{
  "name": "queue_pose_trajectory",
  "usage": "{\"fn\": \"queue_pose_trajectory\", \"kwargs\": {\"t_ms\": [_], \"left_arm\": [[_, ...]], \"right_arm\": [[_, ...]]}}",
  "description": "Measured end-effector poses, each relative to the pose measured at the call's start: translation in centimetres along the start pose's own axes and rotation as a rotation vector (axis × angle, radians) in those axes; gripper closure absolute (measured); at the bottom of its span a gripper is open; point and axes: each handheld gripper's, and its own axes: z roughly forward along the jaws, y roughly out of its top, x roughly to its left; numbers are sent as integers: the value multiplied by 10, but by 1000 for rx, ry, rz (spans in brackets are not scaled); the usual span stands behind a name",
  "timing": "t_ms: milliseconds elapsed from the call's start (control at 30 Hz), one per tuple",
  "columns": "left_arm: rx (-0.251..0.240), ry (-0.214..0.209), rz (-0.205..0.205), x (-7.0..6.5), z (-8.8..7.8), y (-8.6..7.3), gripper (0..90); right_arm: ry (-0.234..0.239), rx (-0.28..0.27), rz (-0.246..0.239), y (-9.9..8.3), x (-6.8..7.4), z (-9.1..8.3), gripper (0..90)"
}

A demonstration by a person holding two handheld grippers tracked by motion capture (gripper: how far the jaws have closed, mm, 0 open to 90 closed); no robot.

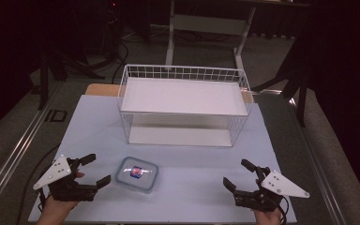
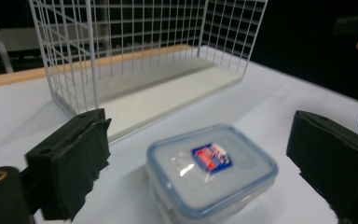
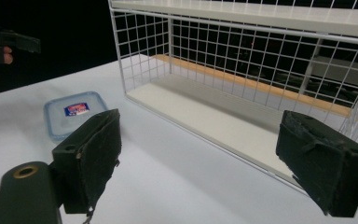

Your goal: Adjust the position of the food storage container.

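Plastic box (image 1: pixel 137 174) beside left gripper (image 1: pixel 95 169)

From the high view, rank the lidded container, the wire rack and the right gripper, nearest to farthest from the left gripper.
1. Lidded container: just right of the open left gripper, on the table.
2. Wire rack: farther back, mid-table.
3. Right gripper: across the table, at the near right edge.

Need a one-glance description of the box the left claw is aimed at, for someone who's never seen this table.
Start at the white wire rack standing mid-table on the pale sheet. In front of its open side, toward the person's left, lies a small box, just right of the open left claw. It is a clear rounded rectangle with a blue-rimmed lid and a red-and-blue sticker on top.
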Motion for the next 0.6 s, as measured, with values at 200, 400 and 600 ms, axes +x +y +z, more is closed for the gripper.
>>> {"fn": "queue_pose_trajectory", "kwargs": {"t_ms": [200, 400, 600], "left_arm": [[73, 22, 11, 12, 6, -7, 263], [156, 55, 22, 22, 13, -12, 310], [244, 35, 24, 27, 20, -18, 483]], "right_arm": [[10, 7, 2, -1, 0, 3, 140], [17, 13, 16, -2, 0, 4, 140], [24, 15, 22, -3, -1, 5, 140]]}}
